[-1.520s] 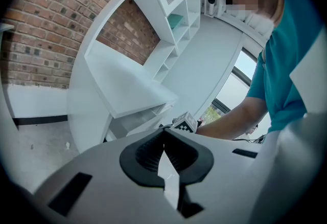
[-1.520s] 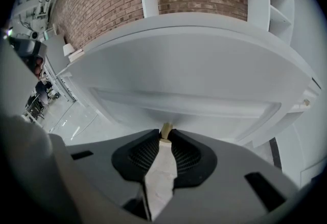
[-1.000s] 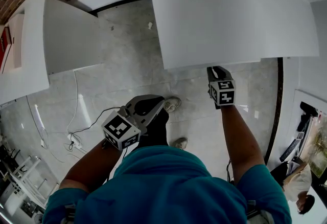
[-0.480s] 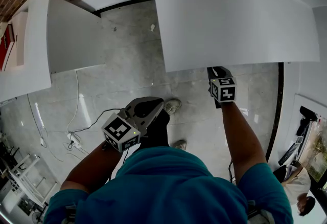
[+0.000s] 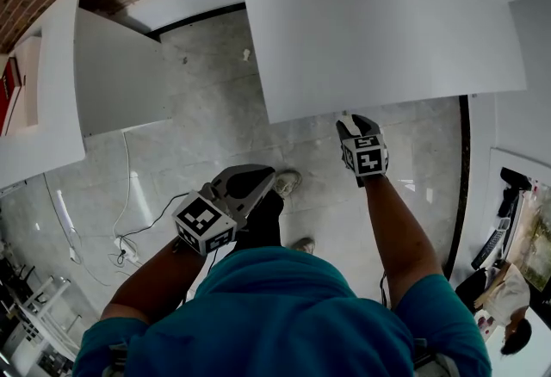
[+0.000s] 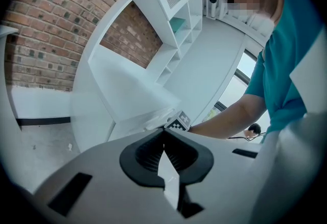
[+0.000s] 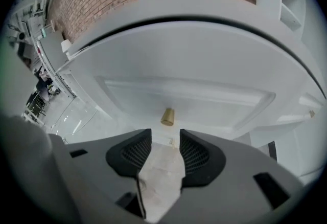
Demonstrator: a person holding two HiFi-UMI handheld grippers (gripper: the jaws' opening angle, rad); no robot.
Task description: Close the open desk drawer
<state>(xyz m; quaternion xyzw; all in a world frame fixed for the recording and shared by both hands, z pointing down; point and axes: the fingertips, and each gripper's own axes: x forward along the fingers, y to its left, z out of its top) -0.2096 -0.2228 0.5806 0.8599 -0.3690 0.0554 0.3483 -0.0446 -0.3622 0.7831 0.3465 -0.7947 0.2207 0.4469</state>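
Right gripper (image 7: 164,135) of mine has just been opening its jaws wide, with nothing between them. It points at the little gold knob (image 7: 167,116) on the white wooden drawer front (image 7: 204,90), which looks pushed in under the big white surface (image 5: 379,22). I think the closing is done, so next I should pull back. My left gripper (image 6: 164,133) is pinched together and empty

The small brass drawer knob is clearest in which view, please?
The right gripper view: the small brass knob sits unobstructed, mid-frame, on the white drawer front. In the head view the white desktop hides it; the left gripper view misses it.
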